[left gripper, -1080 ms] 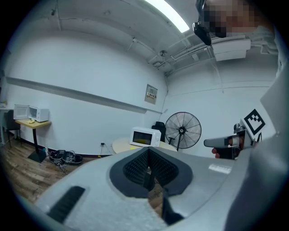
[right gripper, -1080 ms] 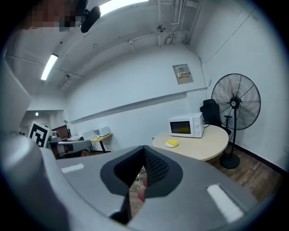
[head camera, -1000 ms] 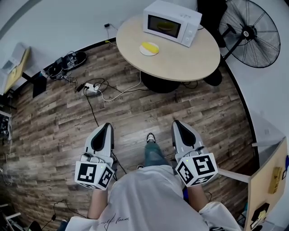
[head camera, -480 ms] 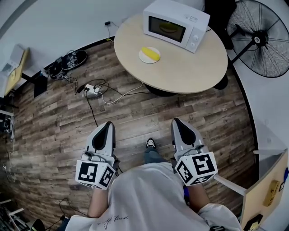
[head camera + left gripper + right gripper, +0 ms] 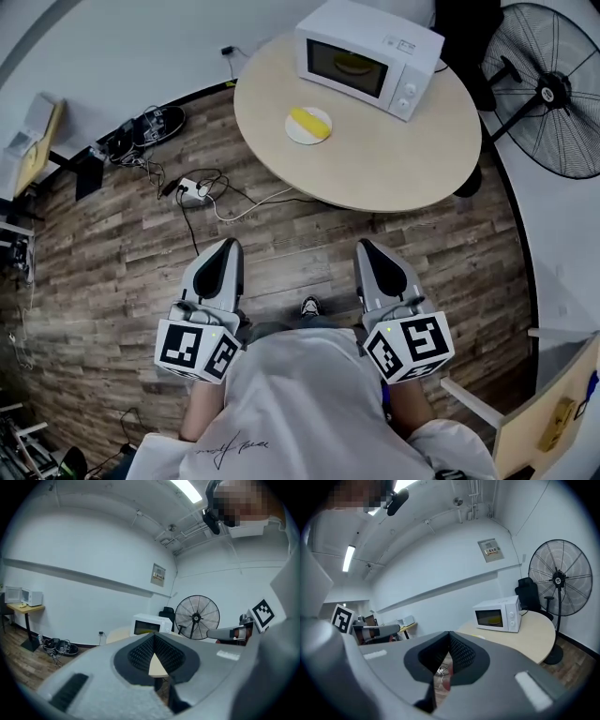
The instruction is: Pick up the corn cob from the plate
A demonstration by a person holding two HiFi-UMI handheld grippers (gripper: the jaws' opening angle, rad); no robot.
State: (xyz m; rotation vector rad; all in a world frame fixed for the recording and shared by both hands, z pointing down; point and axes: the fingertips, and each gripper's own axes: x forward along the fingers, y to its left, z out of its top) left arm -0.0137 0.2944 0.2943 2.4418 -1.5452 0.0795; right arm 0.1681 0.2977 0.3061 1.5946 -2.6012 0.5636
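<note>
Lying on a small white plate [image 5: 293, 132], the yellow corn cob [image 5: 308, 119] is on the round bench [image 5: 394, 164], just in front of the microwave [image 5: 368, 58] and a little toward its left end. The cob is the only thing on the plate, and it lies at a slant across the middle. Plate and microwave are near each other but do not touch.

The door of the microwave is closed. Through its window something yellow [image 5: 353, 64] shows inside; what it is I cannot tell.

Both tongs are well apart from the microwave, on the person's side of the bench and over the wooden floor [image 5: 112, 272]. The left tongs [image 5: 228, 245] has its jaws together at the tips and holds nothing; in the left gripper view only the edge of the bench shows through the small gap behind the tips, with the microwave above it. The right tongs [image 5: 367, 247] is closed in the same way and also empty; in the right gripper view a piece of floor shows through its gap, and the microwave stands to the right of the jaws.

A big black fan [image 5: 553, 89] stands to the right of the microwave, beyond the bench's edge. A white power strip [image 5: 192, 187] with cables lies on the floor to the left of the microwave, beside the bench.
</note>
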